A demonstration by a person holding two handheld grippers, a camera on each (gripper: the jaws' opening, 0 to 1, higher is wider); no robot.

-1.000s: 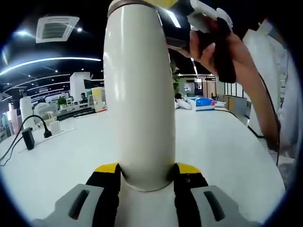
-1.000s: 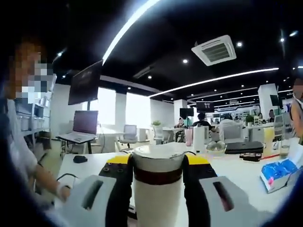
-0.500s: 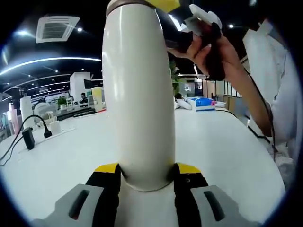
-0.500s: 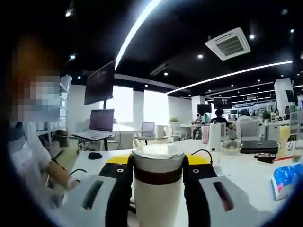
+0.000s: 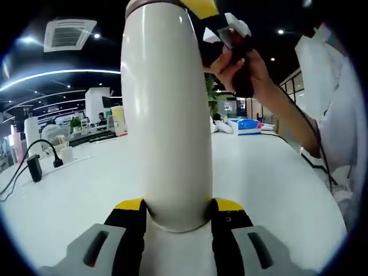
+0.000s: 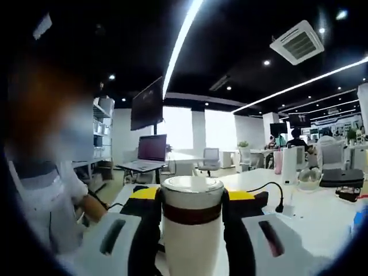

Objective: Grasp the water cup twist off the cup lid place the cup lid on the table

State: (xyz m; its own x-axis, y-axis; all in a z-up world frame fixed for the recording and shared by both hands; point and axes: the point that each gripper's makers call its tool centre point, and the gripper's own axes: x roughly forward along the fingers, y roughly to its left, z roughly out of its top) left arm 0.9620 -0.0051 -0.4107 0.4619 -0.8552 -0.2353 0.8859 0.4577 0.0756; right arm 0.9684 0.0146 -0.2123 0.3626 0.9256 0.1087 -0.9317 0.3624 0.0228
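A tall white water cup (image 5: 167,115) stands upright over the white table (image 5: 276,178). My left gripper (image 5: 178,208) is shut on its lower body, yellow-tipped jaws on either side. At the cup's top, my right gripper (image 5: 211,18), held by a person's hand (image 5: 241,66), reaches in from the right. In the right gripper view, the white cup lid (image 6: 191,187) with a dark brown band under it sits between the jaws of my right gripper (image 6: 191,200), which is shut on it. The cup body (image 6: 191,247) continues below.
A black power adapter and cable (image 5: 34,168) lie at the table's left. A blue pack (image 5: 246,123) lies farther back. A person in a white sleeve (image 5: 336,132) stands at the right. In the right gripper view a laptop (image 6: 150,149) stands behind and a black plug cable (image 6: 270,192) crosses the table (image 6: 328,215).
The right gripper and hand have turned around the cup's top, swinging leftward in the left gripper view; the room slides right in the right gripper view. Cup and left gripper stay still.
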